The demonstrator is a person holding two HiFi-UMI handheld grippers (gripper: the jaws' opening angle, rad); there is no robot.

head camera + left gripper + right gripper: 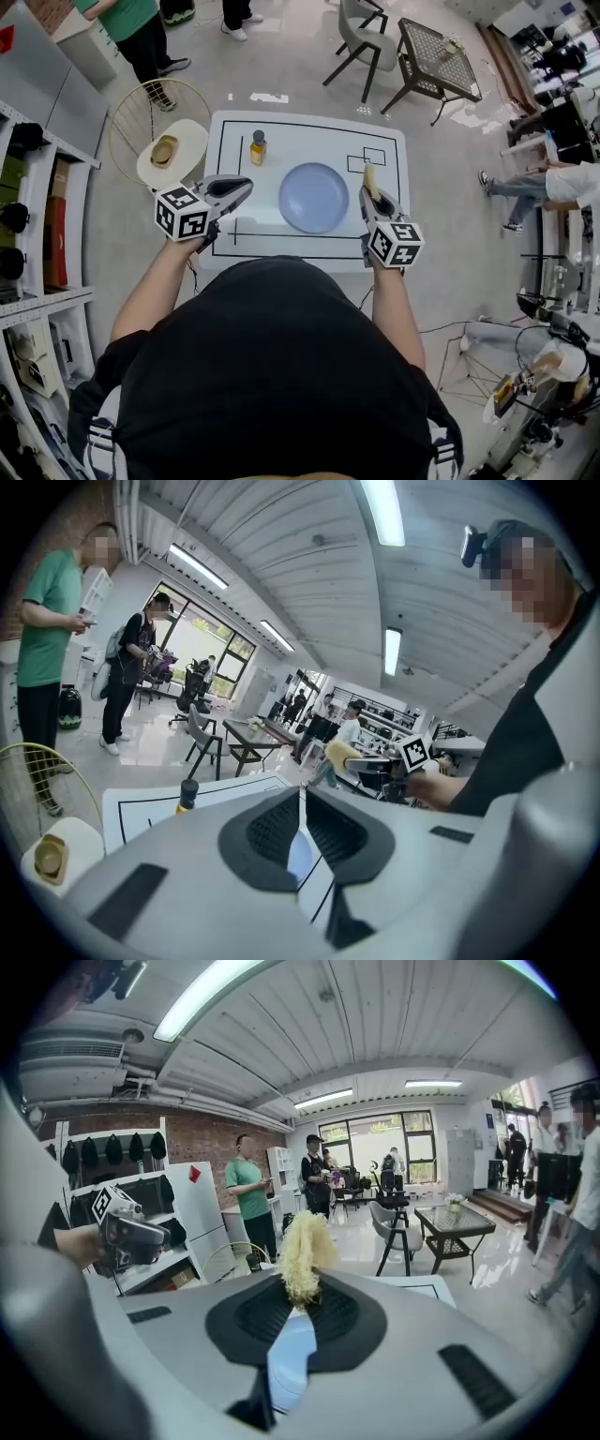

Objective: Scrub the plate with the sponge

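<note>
**Head view:** the camera sits above you and looks steeply down past your shoulders onto the tabletop (309, 141). It takes in both the left hand-held gripper (246, 187) and the right hand-held gripper (372, 199).

**Left gripper view:** the camera is low and close behind its own jaws, facing across the tabletop towards your right side.

**Right gripper view:** the camera is equally close, just behind the sponge (302, 1251), facing your left side and the far room.

**Shared field:** all three views include the plate (313, 197). Each gripper view also catches the opposite hand-held gripper.
</note>
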